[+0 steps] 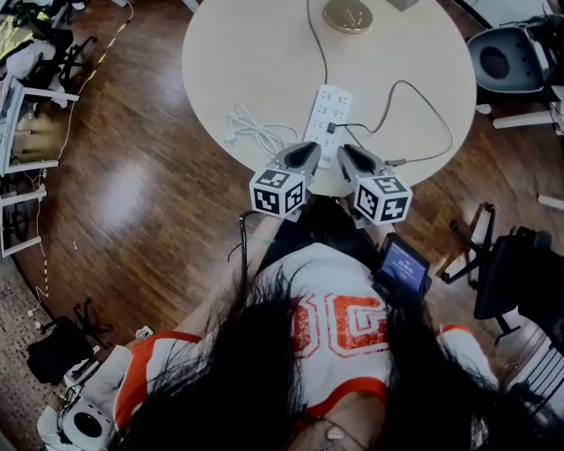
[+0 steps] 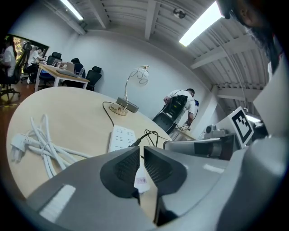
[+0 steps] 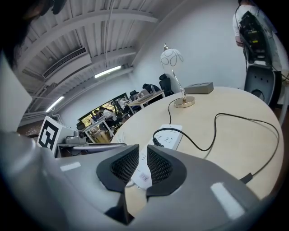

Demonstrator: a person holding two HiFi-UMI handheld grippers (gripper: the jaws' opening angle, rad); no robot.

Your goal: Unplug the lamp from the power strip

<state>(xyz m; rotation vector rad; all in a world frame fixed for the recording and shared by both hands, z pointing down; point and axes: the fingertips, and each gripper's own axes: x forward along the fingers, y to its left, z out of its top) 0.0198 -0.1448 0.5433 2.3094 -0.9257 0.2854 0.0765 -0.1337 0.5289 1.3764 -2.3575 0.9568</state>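
Note:
A white power strip (image 1: 328,119) lies on the round beige table (image 1: 264,53), with a black plug (image 1: 333,129) in it. From the plug a black cable (image 1: 427,106) loops right to the table's near edge. The lamp (image 3: 174,58) stands at the far side on a brass base (image 1: 347,16); a black cord (image 1: 315,44) runs from there toward the strip. Both grippers hover at the near edge, just short of the strip. My left gripper (image 1: 300,158) (image 2: 141,149) is shut and empty. The jaws of my right gripper (image 1: 357,163) (image 3: 143,148) stand a narrow gap apart, holding nothing.
A bundle of white cable (image 1: 256,130) (image 2: 40,144) lies left of the strip. A grey box (image 3: 198,88) sits beside the lamp base. Office chairs (image 1: 507,57) stand right of the table. A person (image 2: 180,106) stands beyond the table's far side.

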